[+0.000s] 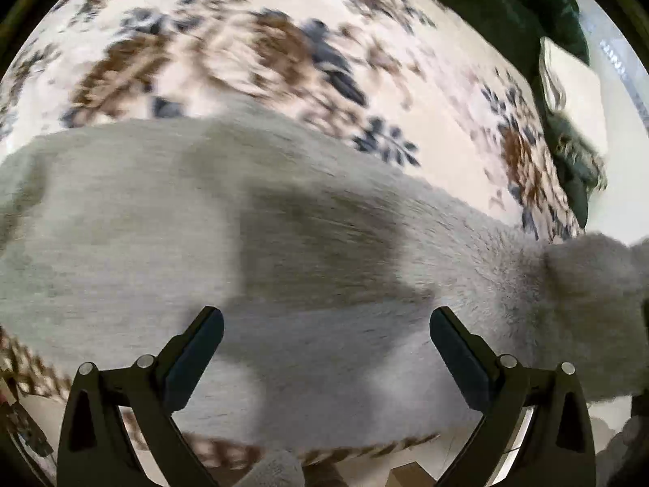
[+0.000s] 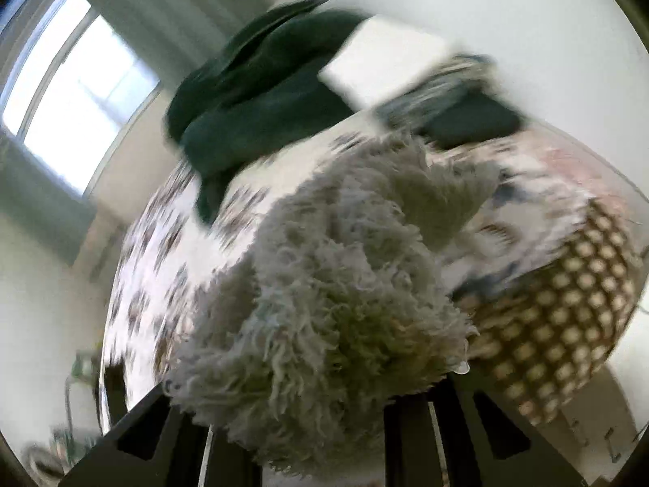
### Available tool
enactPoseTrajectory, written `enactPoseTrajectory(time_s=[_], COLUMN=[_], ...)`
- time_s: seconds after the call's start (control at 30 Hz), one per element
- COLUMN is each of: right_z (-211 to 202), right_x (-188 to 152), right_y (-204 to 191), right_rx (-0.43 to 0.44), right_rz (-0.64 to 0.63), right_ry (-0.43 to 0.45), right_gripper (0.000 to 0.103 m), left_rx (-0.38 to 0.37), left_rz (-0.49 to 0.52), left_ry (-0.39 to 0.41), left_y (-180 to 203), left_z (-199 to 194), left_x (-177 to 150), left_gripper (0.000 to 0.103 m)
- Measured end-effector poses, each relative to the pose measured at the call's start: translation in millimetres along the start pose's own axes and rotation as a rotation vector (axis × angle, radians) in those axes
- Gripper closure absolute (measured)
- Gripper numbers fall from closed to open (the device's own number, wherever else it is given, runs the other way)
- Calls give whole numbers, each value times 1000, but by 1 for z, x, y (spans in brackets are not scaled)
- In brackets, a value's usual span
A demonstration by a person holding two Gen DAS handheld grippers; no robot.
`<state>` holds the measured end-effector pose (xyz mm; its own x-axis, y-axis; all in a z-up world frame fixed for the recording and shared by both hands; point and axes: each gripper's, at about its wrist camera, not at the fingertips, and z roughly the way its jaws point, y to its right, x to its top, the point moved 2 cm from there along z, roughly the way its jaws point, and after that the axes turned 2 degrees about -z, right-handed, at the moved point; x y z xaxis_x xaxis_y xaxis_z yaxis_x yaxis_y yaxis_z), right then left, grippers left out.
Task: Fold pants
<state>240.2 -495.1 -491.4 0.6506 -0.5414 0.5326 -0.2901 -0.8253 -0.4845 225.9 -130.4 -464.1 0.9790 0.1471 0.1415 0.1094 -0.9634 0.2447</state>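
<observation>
The pants [image 1: 203, 219] are pale grey and fluffy and lie stretched across a floral bedspread [image 1: 251, 32]. My left gripper [image 1: 326, 324] is open and empty, hovering just above the pants, with its shadow on the fabric. In the right wrist view, a bunch of the fluffy pants [image 2: 324, 308] fills the middle and covers my right gripper [image 2: 320, 418]; its fingertips are hidden in the pile, which it seems to hold lifted off the bed.
A dark green blanket [image 2: 259, 93] and a white pillow [image 1: 576, 81] lie at the far end of the bed. A brown dotted cover [image 2: 568, 316] hangs at the bed's side. A window [image 2: 77, 93] is on the left.
</observation>
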Motion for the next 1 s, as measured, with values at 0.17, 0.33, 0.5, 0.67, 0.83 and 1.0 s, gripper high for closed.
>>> enactPoseTrajectory(time_s=[0.17, 0.33, 0.5, 0.67, 0.83, 1.0], right_z=[66, 144, 149, 87, 74, 124], right_x=[-85, -174, -207, -158, -103, -77], right_y=[-99, -154, -157, -122, -44, 13], right_rx=[44, -1, 16, 117, -125, -131], right_rz=[-164, -332, -299, -68, 44, 105], right_ry=[-177, -386, -537, -431, -380, -460], right_gripper=[86, 84, 51, 19, 19, 19], left_rx=[28, 67, 40, -60, -80, -87], left_rz=[-44, -56, -49, -15, 63, 148], left_ry=[13, 26, 41, 44, 14, -85], left_y=[-51, -110, -123, -85, -29, 4], left_z=[-13, -16, -22, -17, 31, 90], left_x=[3, 3, 10, 33, 60, 65], left_gripper=[0, 0, 0, 0, 0, 76])
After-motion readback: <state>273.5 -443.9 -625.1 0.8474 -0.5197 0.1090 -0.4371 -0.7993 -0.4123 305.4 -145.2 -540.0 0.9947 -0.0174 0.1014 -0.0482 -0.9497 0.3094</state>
